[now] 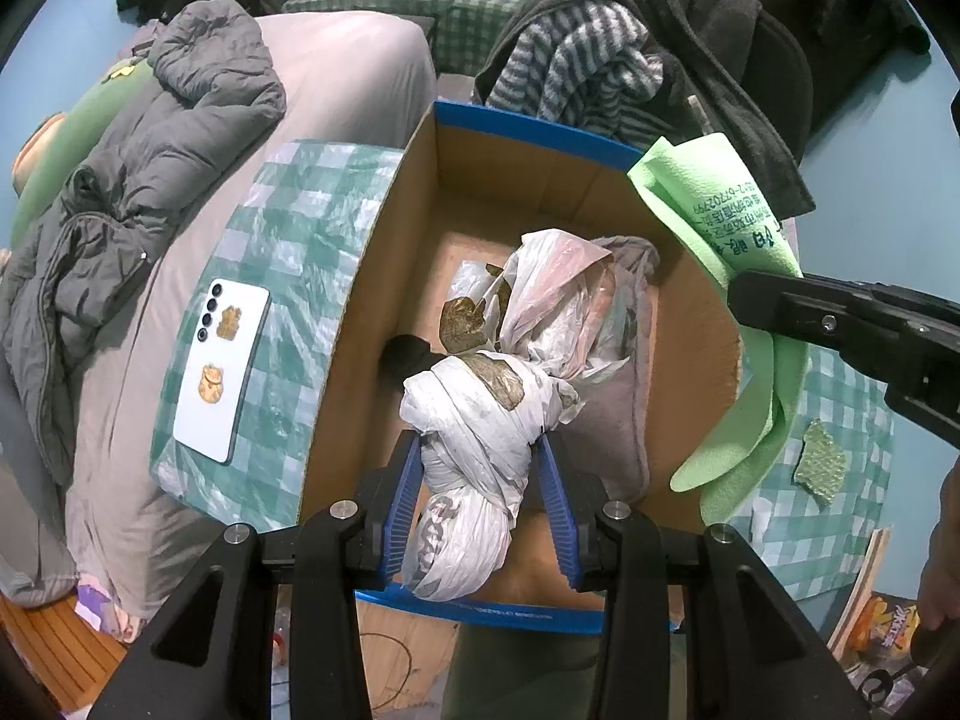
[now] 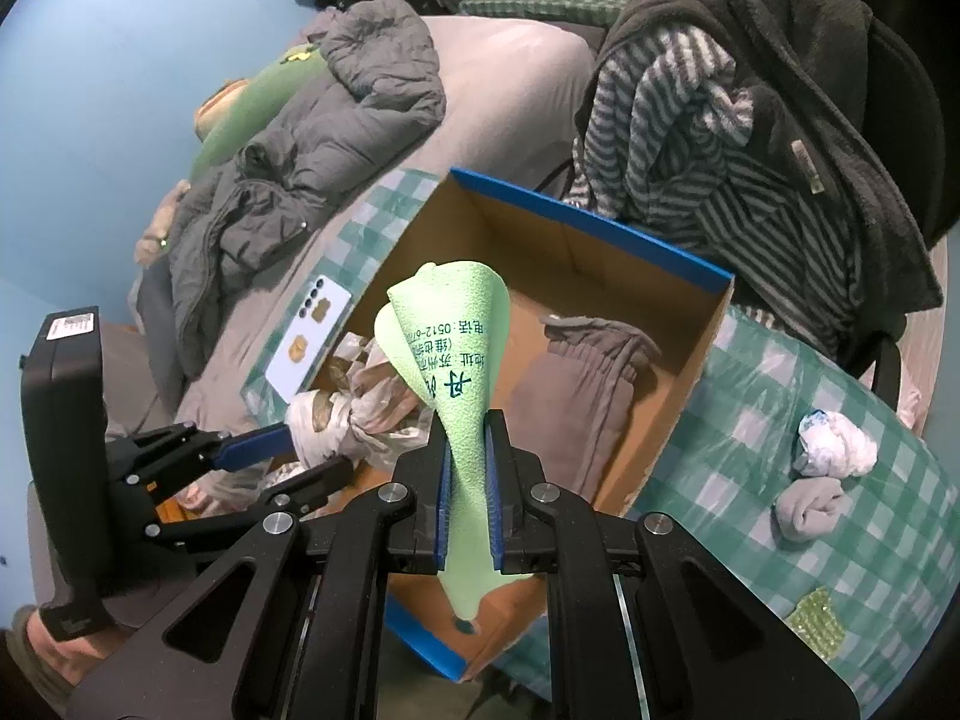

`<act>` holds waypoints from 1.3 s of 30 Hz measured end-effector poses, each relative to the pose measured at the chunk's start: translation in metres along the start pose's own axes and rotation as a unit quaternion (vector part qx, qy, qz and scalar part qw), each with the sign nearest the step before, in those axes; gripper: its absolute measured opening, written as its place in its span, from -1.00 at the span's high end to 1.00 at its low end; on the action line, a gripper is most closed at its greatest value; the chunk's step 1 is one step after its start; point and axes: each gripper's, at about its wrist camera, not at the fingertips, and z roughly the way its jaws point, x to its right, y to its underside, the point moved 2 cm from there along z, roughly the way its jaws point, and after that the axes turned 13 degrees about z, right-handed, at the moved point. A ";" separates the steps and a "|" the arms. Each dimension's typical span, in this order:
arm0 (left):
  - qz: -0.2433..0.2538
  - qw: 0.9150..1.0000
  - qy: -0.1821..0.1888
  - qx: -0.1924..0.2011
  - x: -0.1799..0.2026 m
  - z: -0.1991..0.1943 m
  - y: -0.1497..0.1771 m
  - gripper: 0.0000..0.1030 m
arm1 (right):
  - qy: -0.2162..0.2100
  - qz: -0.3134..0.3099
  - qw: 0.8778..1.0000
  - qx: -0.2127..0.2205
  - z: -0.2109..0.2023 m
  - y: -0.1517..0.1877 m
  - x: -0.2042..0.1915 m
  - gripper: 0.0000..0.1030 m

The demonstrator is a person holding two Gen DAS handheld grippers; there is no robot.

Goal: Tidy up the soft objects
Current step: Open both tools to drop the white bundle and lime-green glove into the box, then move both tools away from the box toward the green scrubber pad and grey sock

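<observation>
While held, one knotted bag (image 1: 474, 420), one green sheet (image 2: 456, 360), one box (image 1: 372, 276)

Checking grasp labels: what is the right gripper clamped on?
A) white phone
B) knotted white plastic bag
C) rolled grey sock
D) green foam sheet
D: the right gripper pinches the green foam sheet between its blue pads, above the cardboard box; the left gripper has the white bag.

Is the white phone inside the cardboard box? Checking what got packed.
No, the white phone lies on the checked cloth beside the cardboard box.
</observation>
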 end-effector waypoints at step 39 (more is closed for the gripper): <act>0.044 0.999 0.001 0.010 0.048 -0.019 -0.012 -0.20 | 0.069 0.007 0.997 0.027 -0.044 0.013 0.042 -0.16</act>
